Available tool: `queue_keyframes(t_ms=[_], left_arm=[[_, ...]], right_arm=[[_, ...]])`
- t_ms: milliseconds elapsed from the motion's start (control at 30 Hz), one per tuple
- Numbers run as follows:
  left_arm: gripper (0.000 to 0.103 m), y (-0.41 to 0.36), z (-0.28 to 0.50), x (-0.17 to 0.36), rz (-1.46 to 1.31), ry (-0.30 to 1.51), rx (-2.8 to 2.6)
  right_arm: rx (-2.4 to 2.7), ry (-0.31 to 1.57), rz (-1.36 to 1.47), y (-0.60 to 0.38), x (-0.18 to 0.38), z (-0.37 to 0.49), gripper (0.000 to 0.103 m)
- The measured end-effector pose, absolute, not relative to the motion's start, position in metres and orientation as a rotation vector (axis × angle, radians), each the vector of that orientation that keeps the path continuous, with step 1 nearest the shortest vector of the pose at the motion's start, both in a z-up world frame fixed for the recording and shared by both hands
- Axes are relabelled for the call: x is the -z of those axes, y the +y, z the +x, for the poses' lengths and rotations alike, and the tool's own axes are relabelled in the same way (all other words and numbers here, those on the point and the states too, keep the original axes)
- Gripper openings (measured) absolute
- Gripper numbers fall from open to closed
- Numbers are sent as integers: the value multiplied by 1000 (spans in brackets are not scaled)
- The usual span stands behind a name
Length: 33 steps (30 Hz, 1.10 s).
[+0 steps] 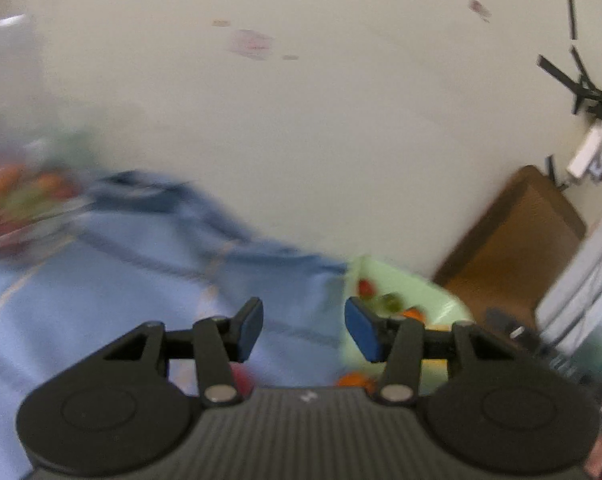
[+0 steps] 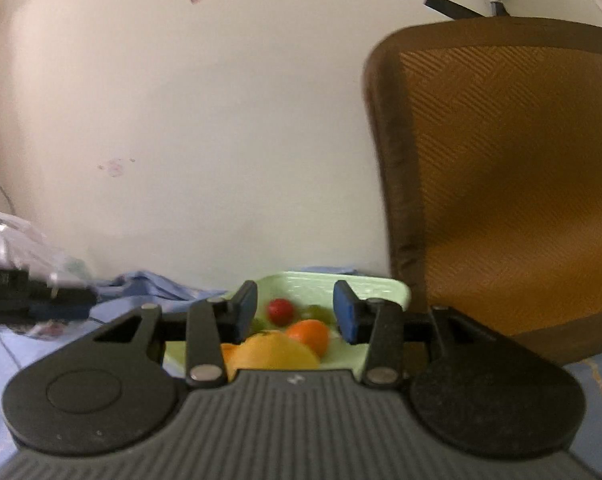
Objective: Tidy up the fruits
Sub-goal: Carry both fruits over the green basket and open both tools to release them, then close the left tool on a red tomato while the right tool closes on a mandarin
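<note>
My left gripper [image 1: 304,330] stands open over a light blue cloth [image 1: 141,300], with nothing between its blue pads. Just to its right is a pale green tray [image 1: 385,272] holding small red, green and orange fruits. A red fruit [image 1: 243,378] peeks out under the left finger. My right gripper [image 2: 295,316] is open above and in front of the same green tray [image 2: 341,282]. That tray holds a small red fruit [image 2: 280,311], an orange [image 2: 311,334] and a large yellow fruit [image 2: 277,354]. No pad touches any fruit.
A blurred clear container of mixed fruit [image 1: 17,196] sits at the far left on the cloth. A brown mesh chair back [image 2: 501,180] rises right behind the tray. A cream wall [image 2: 201,120] closes off the back. The other gripper's dark body [image 2: 37,300] shows at the left edge.
</note>
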<state>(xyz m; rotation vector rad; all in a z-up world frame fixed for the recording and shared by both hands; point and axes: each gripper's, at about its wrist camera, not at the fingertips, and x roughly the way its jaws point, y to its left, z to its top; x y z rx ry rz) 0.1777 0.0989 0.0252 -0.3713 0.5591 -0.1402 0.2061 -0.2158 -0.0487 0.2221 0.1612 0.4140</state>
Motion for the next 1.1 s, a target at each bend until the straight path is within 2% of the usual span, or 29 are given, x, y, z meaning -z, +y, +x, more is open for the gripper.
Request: queue_keyframes(t_ms=[167,367,633,833,900,967,1100], left_arm=[[46,125,143,-2,-349,597,64],[46,138,150,7,-377,608,40],[50,107,183,6,-233,604,62],[51,86,198,20,-143,651,57],[47,86,198,24,-164,663,72],[31,84,194,23,-177,654,92],[31,78,180,20,-179,657,84]], right_arm=[[-526,192,165,-194,44,175,45],[-593,245,-42,-156,63,140,45],[-542,289,-277,-119,83,136,45],[-527,337,-276,-116,84,149,45],[-525,331,-278,-116,85,148,45],[-521,321,-295,-114,86,146,43],[-503,276,-302,-114,85,138,42]])
